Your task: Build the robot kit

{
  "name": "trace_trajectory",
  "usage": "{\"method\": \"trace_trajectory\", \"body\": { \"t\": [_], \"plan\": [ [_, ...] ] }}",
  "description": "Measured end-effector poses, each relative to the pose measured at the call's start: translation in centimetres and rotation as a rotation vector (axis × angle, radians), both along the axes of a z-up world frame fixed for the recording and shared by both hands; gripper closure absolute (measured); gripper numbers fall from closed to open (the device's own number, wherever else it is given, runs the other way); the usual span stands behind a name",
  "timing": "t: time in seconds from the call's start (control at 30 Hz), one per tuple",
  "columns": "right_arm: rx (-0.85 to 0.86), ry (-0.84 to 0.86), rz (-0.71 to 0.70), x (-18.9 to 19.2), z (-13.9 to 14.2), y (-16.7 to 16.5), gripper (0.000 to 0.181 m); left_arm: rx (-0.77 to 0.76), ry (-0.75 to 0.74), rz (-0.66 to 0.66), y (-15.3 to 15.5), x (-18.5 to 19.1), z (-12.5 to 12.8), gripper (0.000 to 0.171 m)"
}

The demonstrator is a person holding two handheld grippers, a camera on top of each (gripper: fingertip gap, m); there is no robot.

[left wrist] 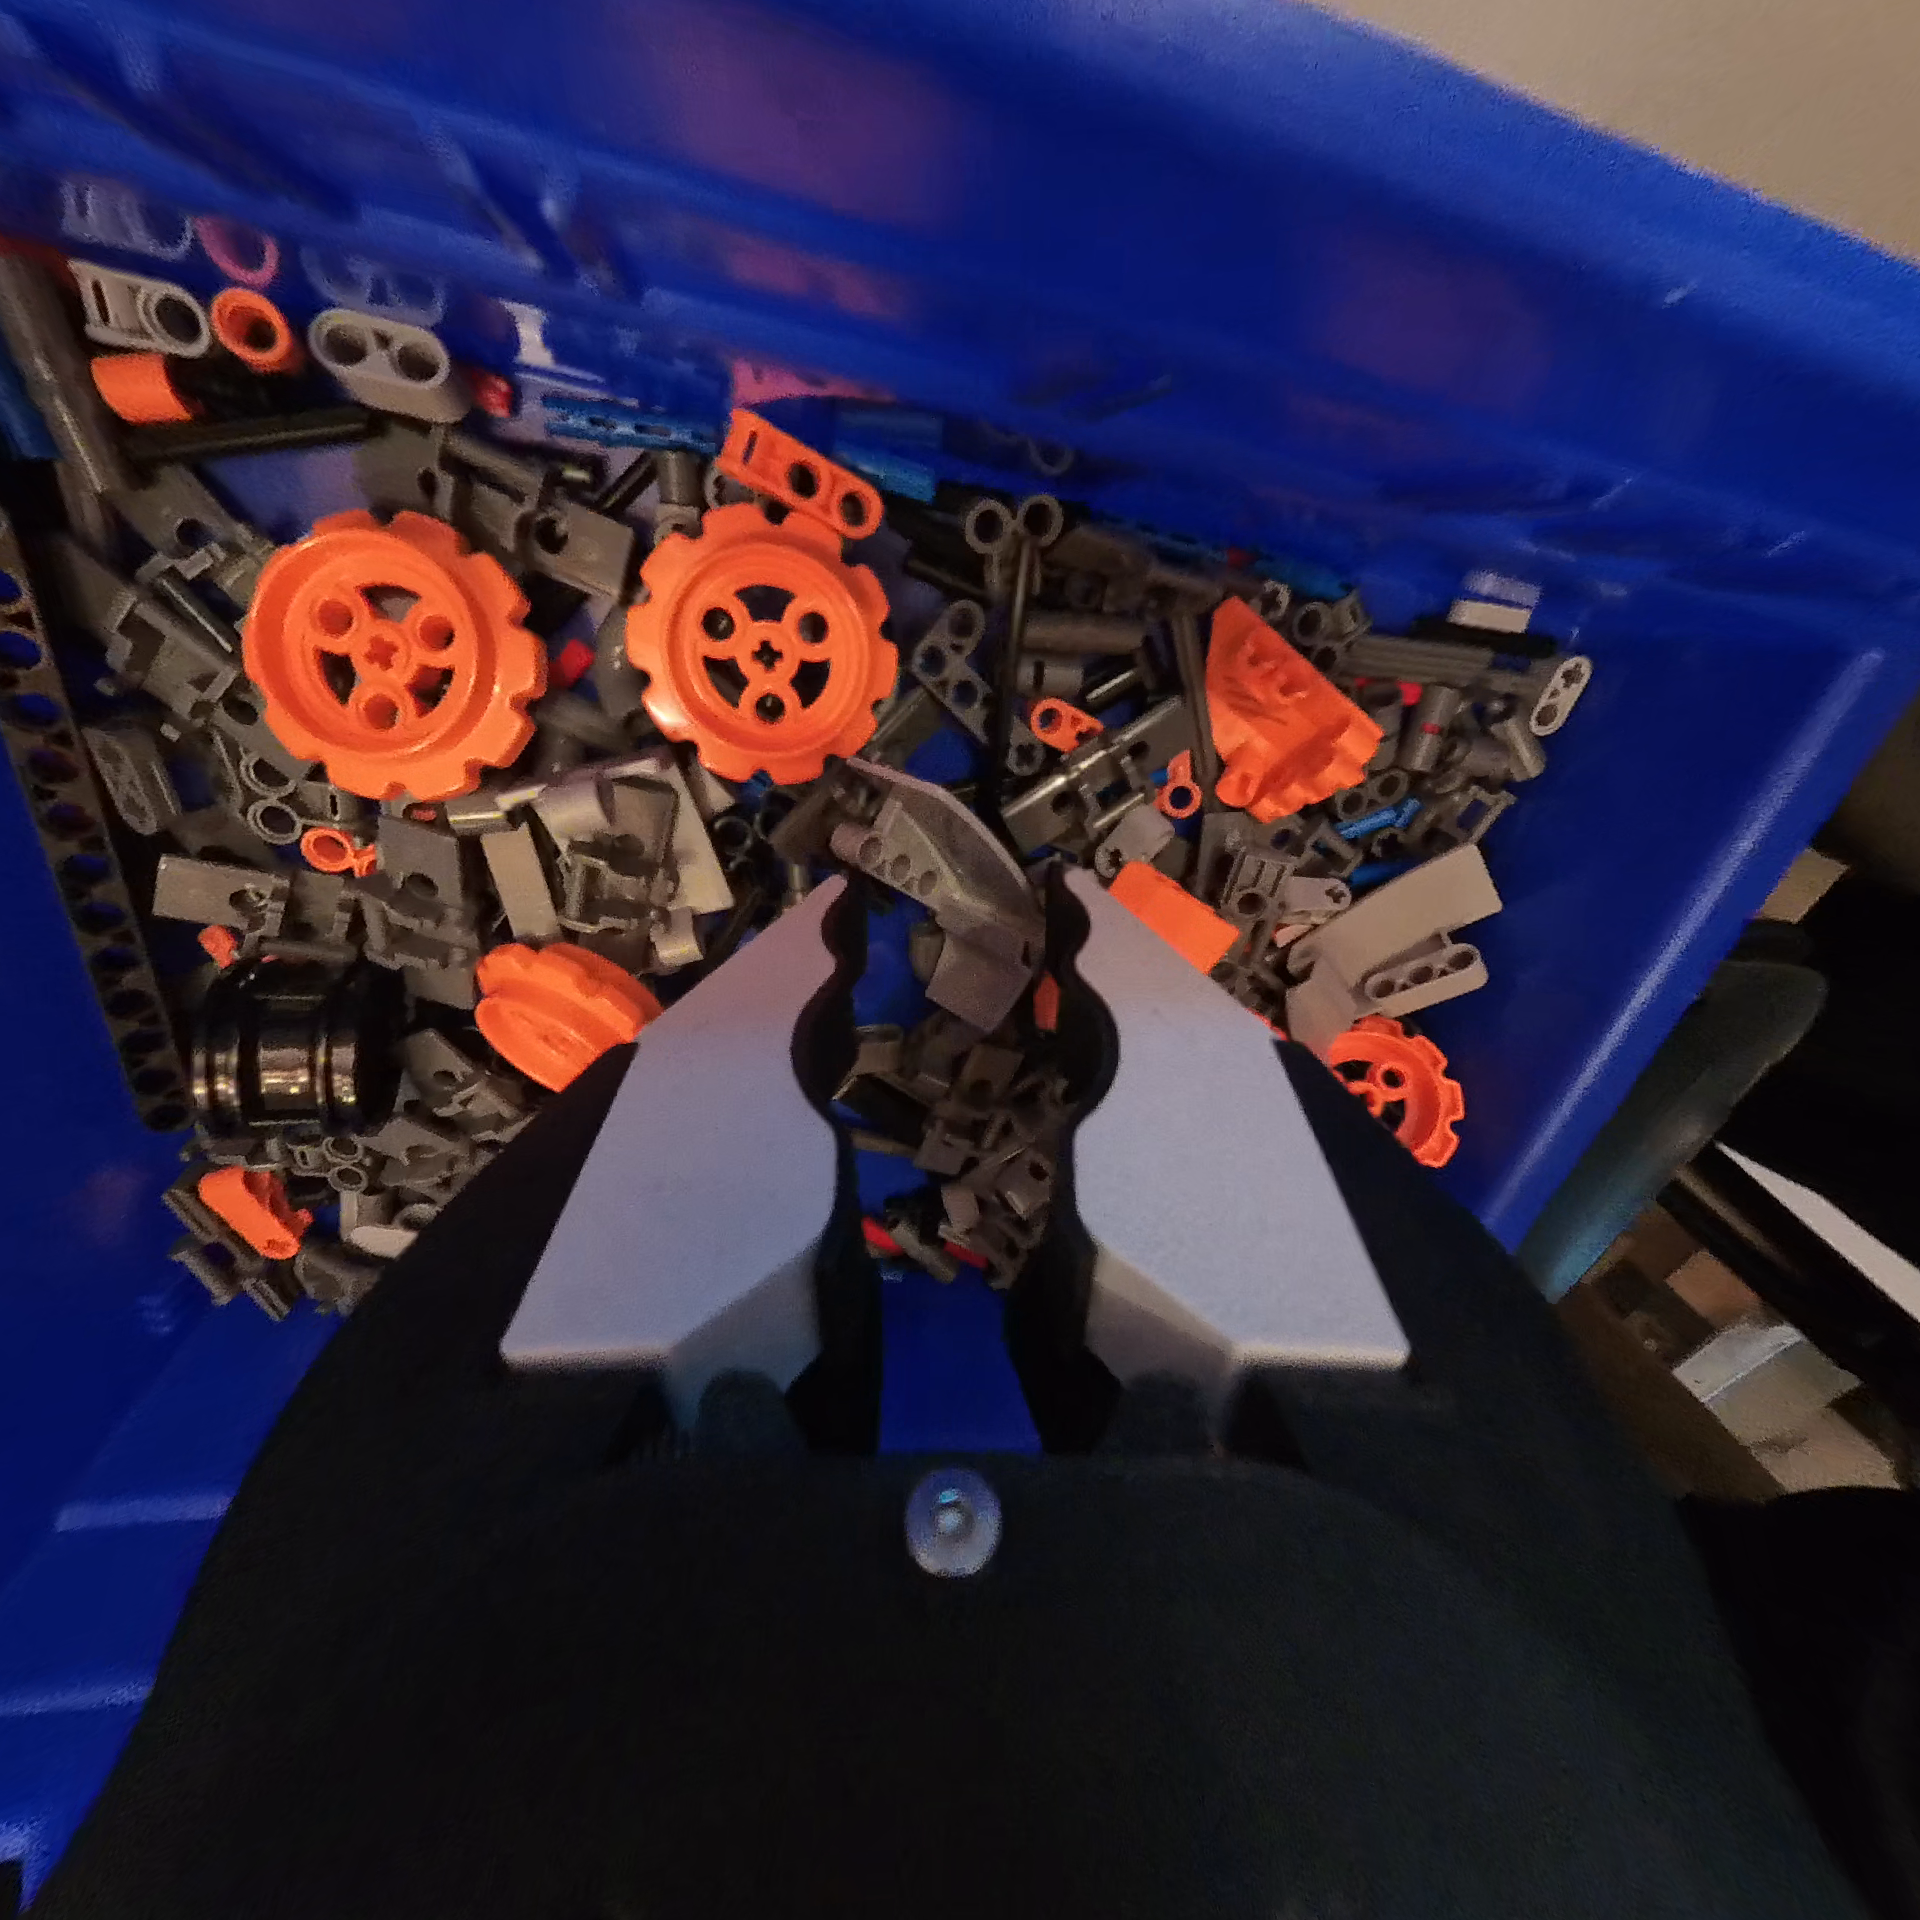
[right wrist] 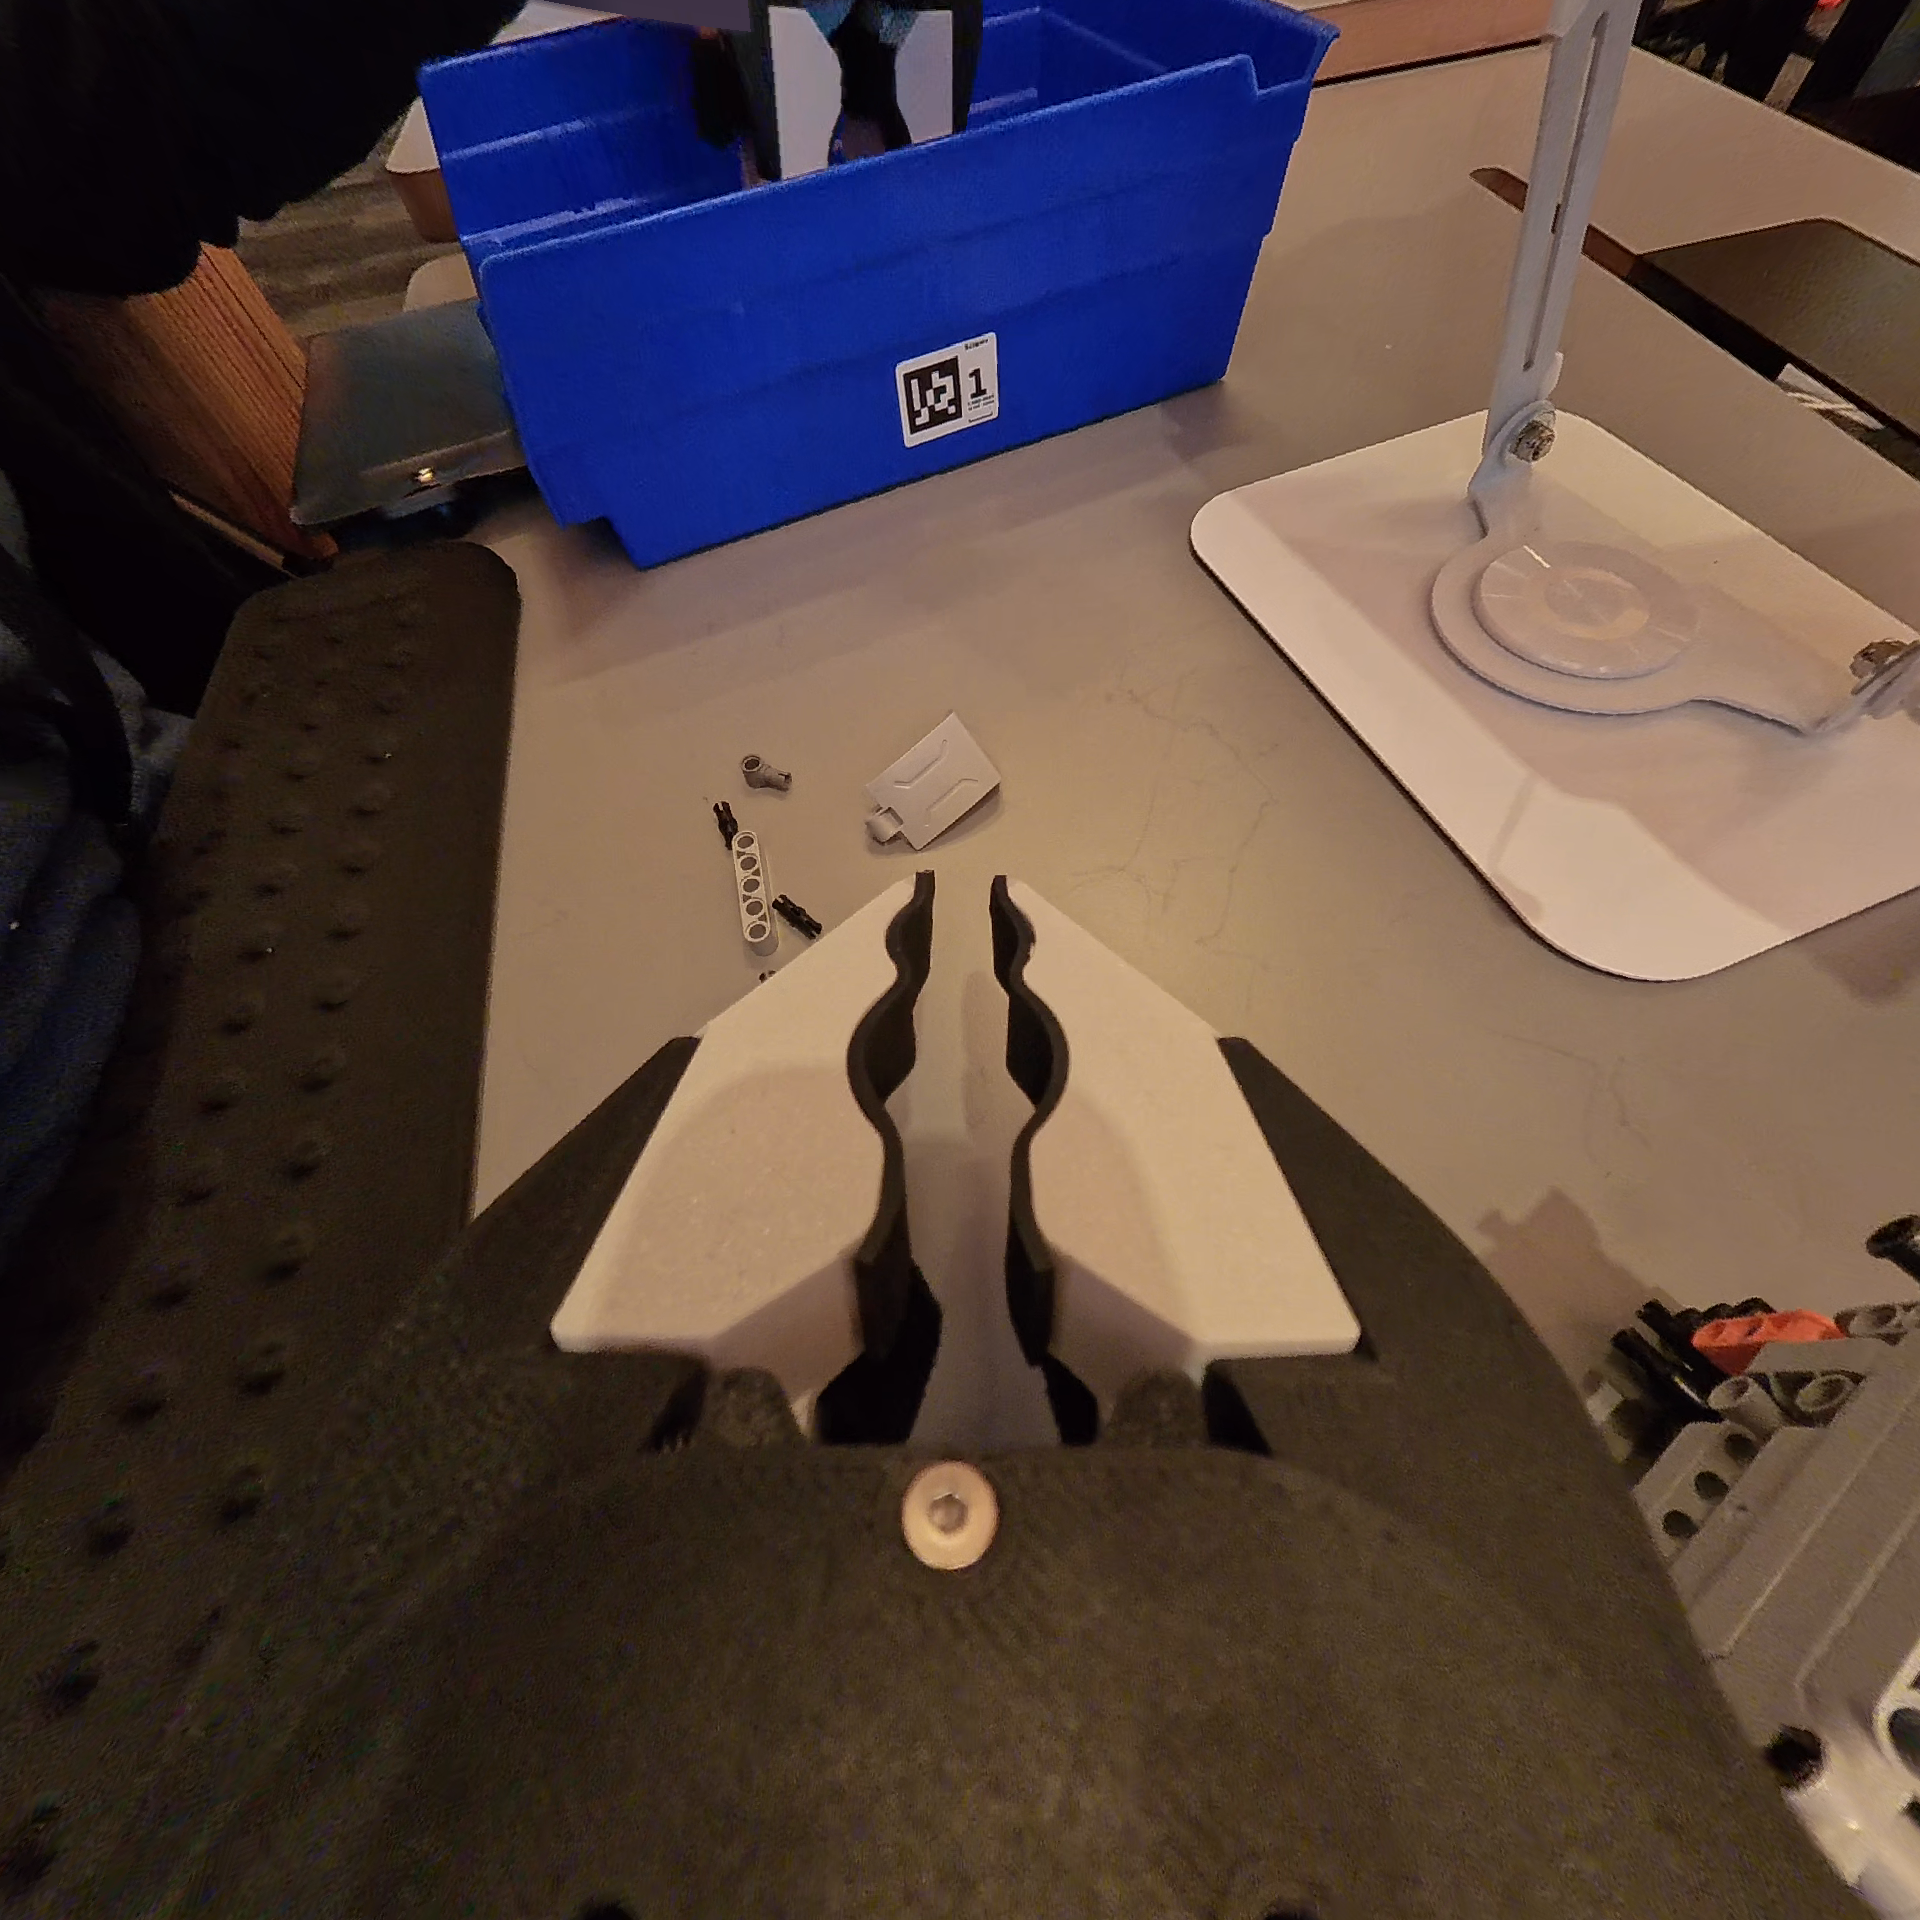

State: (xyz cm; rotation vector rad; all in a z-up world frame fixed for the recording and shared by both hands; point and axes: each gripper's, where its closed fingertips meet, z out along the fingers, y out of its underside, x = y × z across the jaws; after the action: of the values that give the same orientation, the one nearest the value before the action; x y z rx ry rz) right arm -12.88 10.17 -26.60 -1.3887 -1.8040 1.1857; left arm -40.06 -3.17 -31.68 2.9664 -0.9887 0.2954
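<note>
- left gripper [left wrist: 948, 894] down inside the blue bin [left wrist: 1351, 343], fingers parted around a curved dark-grey panel piece [left wrist: 956, 862]; tips look close to it but contact unclear, so cannot tell whether it is grasped
- risk: the panel lies on a loose heap of grey connectors, so closing could snag a neighbour or push the panel deeper; a curved face may slip out of the pads
- risk: the view is blurred near the bin wall, so a fingertip could catch on a piece beside the panel, e.g. the orange block [left wrist: 1174, 914] just beside the right finger
- right gripper [right wrist: 961, 883] released, nothing between its fingers, hovering over the tabletop [right wrist: 1195, 1039] near its left edge
- risk: it sits just above loose parts and could knock them off
- counts in bin: 2 large orange toothed wheels [left wrist: 390, 655], a third smaller one [left wrist: 1397, 1086] near the right wall, 1 black tyre [left wrist: 286, 1044] by the left wall
- counts on tabletop: 1 light-grey panel [right wrist: 940, 790], 1 five-hole beam [right wrist: 753, 891], 2 black pins [right wrist: 802, 914], 1 small grey connector [right wrist: 766, 771]
- 1 white stand base [right wrist: 1558, 748] at right edge, 1 black studded mat [right wrist: 312, 883] at left edge
</note>
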Motion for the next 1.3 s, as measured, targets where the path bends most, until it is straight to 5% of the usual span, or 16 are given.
{"method": "trace_trajectory", "body": {
  "t": [0.3,0.7,0.93,1.13,1.3],
  "plan": [
    [0.0,-0.003,0.0,0.0,-0.1,0.0,0.173,0.064,-0.001,0.03,0.4,-1.2,1.0,0.166],
    [-0.001,-0.003,0.001,0.0,-0.1,0.0,0.173,0.089,0.084,0.198,0.3,-7.0,2.2,0.165],
    [-0.003,-0.005,0.001,0.0,-0.1,0.0,0.173,0.129,0.153,0.247,0.7,-8.7,2.6,0.146],
    [-0.004,-0.003,0.001,0.0,-0.1,0.0,0.173,0.163,0.081,0.118,0.6,-5.2,3.8,0.144],
    [-0.004,-0.002,0.003,0.0,-0.1,0.0,0.173,0.05,0.074,-0.043,-1.6,-2.2,2.3,0.14]
  ]
}}
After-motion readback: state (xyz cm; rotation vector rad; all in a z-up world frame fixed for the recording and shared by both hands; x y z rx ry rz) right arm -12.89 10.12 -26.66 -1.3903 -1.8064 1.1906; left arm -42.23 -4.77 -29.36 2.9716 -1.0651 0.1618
